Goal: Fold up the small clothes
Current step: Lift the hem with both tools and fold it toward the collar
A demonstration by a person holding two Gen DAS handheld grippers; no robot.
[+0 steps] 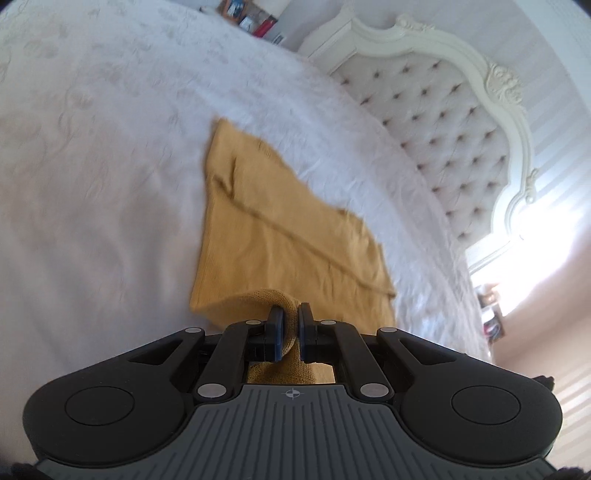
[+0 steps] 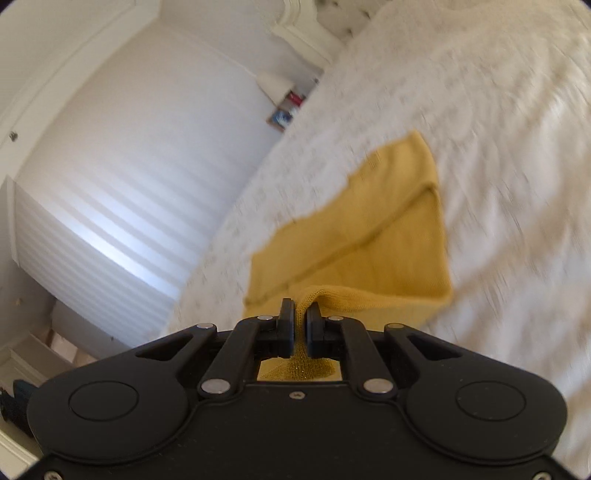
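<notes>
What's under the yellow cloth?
The yellow cloth lies on a white bedspread, which shows all around it. Whatever is directly beneath the cloth is covered, so I cannot tell if anything else is there.

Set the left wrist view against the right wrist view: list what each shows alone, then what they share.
Left wrist view only: the tufted headboard with its carved white frame, and the left gripper shut on a fold of the yellow knit garment.

Right wrist view only: a white ribbed wall panel, and the right gripper shut on another fold of the garment.

Both: the garment spread on the white bedspread, and the cluttered shelf beyond the bed.
</notes>
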